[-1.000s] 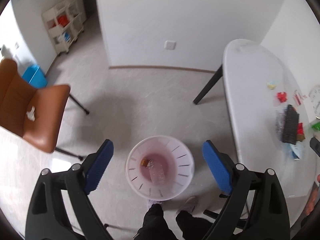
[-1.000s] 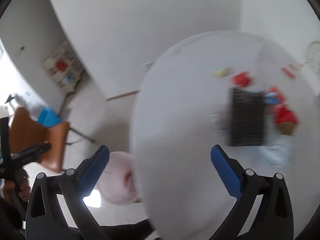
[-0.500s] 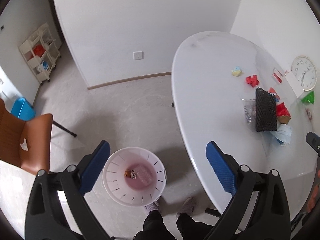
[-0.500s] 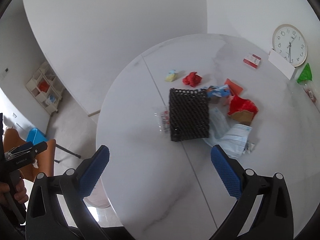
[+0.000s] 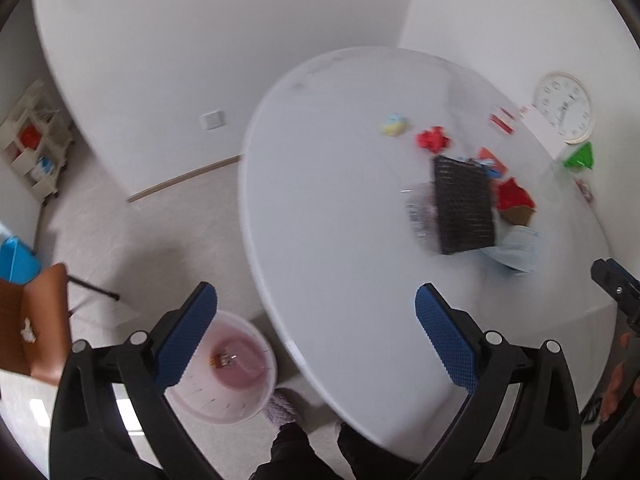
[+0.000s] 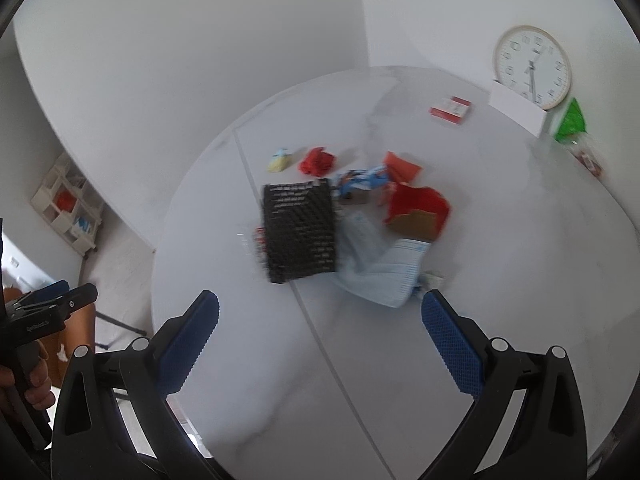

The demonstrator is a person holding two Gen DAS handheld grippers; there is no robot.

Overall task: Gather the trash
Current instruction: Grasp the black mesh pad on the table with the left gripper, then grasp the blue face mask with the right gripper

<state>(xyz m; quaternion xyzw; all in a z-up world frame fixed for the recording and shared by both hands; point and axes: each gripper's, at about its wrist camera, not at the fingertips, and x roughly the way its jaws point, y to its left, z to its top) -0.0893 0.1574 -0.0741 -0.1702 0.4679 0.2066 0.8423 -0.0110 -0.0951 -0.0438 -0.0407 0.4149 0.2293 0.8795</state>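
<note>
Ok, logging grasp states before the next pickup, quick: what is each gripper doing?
Left gripper: open, holding nothing.
Right gripper: open, holding nothing.

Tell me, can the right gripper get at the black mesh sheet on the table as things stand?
Probably yes. The right gripper is open, pointed at the black mesh sheet, with only bare table between them.

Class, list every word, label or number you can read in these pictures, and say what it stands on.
Clock: numerals ring the dial, too blurred to quote.
Red-and-white box: print too blurred to read.
Left gripper body, in the right wrist view: a small embossed word, too small to read.
Blue-and-white wrapper: marks unreadable.
</note>
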